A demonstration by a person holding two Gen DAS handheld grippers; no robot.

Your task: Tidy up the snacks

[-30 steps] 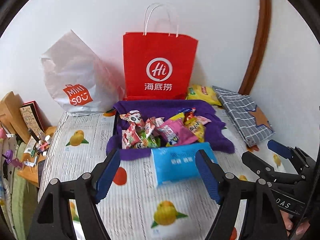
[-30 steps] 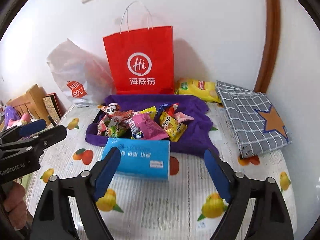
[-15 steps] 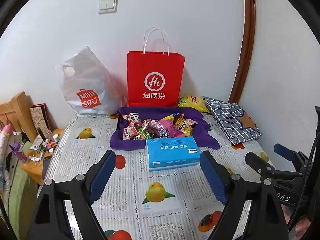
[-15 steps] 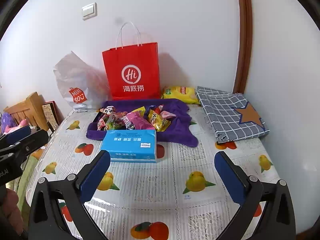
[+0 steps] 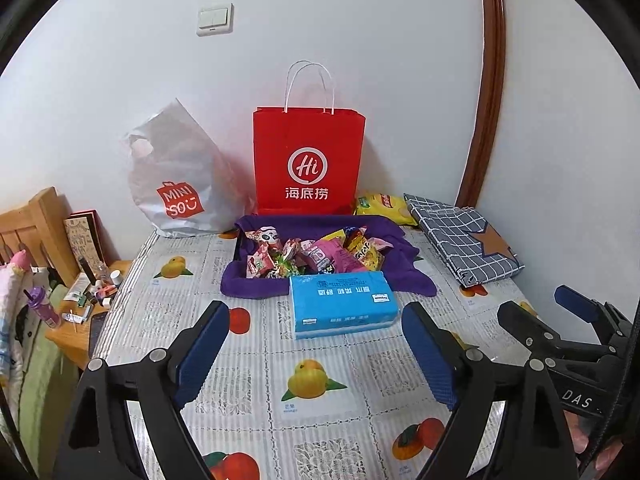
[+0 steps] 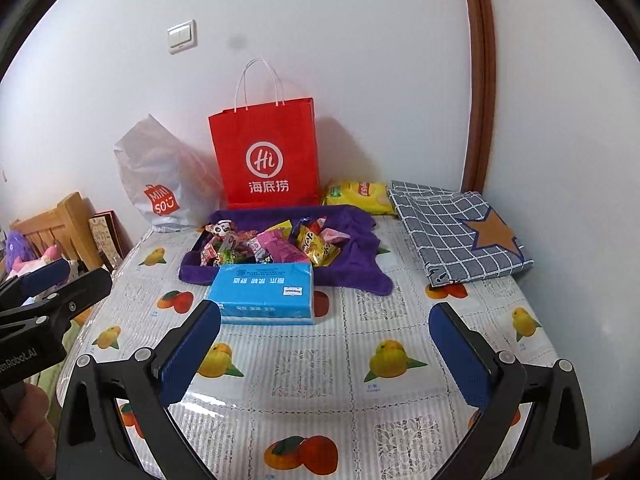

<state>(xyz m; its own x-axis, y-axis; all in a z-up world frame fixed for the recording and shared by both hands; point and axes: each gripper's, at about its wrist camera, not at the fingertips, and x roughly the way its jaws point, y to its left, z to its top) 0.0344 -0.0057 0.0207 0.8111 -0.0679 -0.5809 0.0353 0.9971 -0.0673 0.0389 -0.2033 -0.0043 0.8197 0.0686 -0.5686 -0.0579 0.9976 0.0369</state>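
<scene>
Room: white wall with a light switch point(image 5: 215, 19), brown door frame on the right, wooden bed end and cluttered side table off to the left.
Surface: table point(image 5: 256, 392) under a fruit-print plastic cover, shoved into the corner.
Back row: red paper bag point(image 5: 308, 160) upright against the wall, white plastic bag point(image 5: 176, 184) slumped beside it, yellow chip bag point(image 5: 382, 206) and a folded checked cloth point(image 5: 460, 236) to the right.
Snacks: heap of small wrapped packets point(image 5: 312, 258) piled in a tray draped with a purple towel point(image 5: 404, 276), just in front of the red bag.
Blocker: blue tissue pack point(image 5: 342, 304) touching the tray's near edge, sitting between the snacks and both tongs.
Left tongs point(image 5: 316, 352): apart, nothing between the pads, hovering over bare table well short of the pile. Jaws have just been opening.
Right tongs point(image 6: 326, 350): spread wide, empty too, also near side of the tissue pack. Also just been opening.
Handling guess: light, crinkly, slippery foil, squashy inside; probably slides if pinched on a flat face.
Grab spot: best bet is a crimped end seal or a corner sticking up, one packet at a time, gentle squeeze.
Reach: both need to go up and over the tissue pack to get at anything.
</scene>
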